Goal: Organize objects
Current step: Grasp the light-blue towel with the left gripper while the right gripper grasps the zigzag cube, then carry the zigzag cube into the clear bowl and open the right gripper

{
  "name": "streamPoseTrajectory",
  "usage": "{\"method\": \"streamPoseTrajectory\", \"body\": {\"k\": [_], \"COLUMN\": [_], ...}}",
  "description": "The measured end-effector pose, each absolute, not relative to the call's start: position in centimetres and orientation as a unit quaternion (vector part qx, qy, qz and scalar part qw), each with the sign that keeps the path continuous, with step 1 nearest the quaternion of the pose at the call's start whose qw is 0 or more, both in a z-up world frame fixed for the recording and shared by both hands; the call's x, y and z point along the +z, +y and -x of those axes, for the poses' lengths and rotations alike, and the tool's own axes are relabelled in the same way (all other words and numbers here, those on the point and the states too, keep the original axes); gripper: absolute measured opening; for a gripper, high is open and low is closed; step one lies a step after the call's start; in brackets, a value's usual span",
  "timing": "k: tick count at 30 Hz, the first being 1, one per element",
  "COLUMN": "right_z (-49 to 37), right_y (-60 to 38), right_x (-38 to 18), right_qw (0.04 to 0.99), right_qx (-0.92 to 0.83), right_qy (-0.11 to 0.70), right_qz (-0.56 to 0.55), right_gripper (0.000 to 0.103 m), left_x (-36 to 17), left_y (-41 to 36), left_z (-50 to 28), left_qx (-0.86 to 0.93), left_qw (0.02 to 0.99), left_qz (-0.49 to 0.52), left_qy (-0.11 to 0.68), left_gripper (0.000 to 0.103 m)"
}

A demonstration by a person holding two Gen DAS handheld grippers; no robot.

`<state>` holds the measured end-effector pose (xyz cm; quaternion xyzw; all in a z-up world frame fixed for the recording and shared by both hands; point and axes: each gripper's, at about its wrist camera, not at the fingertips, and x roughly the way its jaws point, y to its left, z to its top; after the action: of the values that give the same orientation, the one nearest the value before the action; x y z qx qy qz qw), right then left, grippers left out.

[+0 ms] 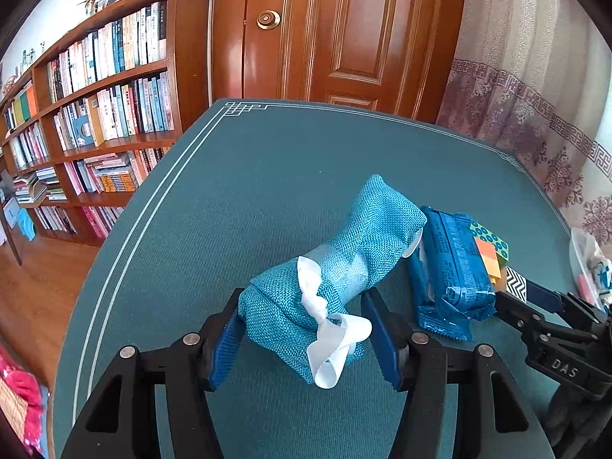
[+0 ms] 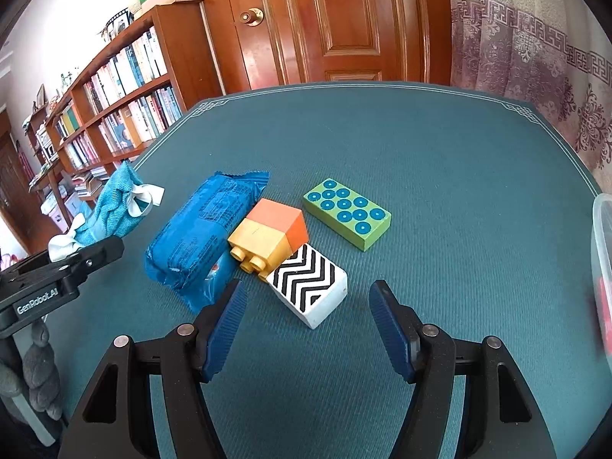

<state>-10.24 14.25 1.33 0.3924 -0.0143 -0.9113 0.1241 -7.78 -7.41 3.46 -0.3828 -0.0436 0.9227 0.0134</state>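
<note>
My left gripper (image 1: 302, 302) is shut on a teal woven pouch (image 1: 336, 252) tied with a white ribbon, its blue pads pressing both sides of the pouch's near end. In the right wrist view the pouch (image 2: 114, 206) hangs off the table at the far left. A blue wrapped packet (image 2: 202, 229) lies beside an orange and yellow toy brick (image 2: 271, 233). A white block with black zigzags (image 2: 310, 283) lies just ahead of my right gripper (image 2: 306, 290), which is open and touches nothing. A green block with blue dots (image 2: 348, 214) rests farther back.
The teal table mat (image 2: 420, 145) has bare room at the back and right. A clear plastic container (image 2: 602, 267) stands at the right edge. Beyond the table are a bookshelf (image 1: 95, 114), a wooden door (image 1: 344, 30) and a patterned curtain (image 2: 535, 57).
</note>
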Motion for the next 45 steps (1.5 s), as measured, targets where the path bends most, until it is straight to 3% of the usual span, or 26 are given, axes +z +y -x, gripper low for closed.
{"method": "streamPoseTrajectory", "body": {"k": [8,14,45], "right_z": [11.3,11.0,3.4], "right_y": [14.7,14.1,20.2], "right_x": [1.0,1.0,2.7], "right_qw": [0.122,0.132,0.095], "right_qx": [-0.909,-0.907,-0.917], "right_qy": [-0.025,-0.015,-0.059], "right_qz": [-0.398,-0.399,-0.382], "right_gripper": [0.067,0.045,0.043], "left_x": [3.6,3.6,4.2], "left_y": [-6.9,-6.9,-5.8], "left_z": [7.3,7.1,5.0], "left_qx": [0.925,0.926,0.934], "left_qw": [0.016,0.017,0.013], "left_qz": [0.378,0.375,0.355], "left_qy": [-0.04,-0.042,-0.04], "left_gripper": [0.063,0.063,0.063]}}
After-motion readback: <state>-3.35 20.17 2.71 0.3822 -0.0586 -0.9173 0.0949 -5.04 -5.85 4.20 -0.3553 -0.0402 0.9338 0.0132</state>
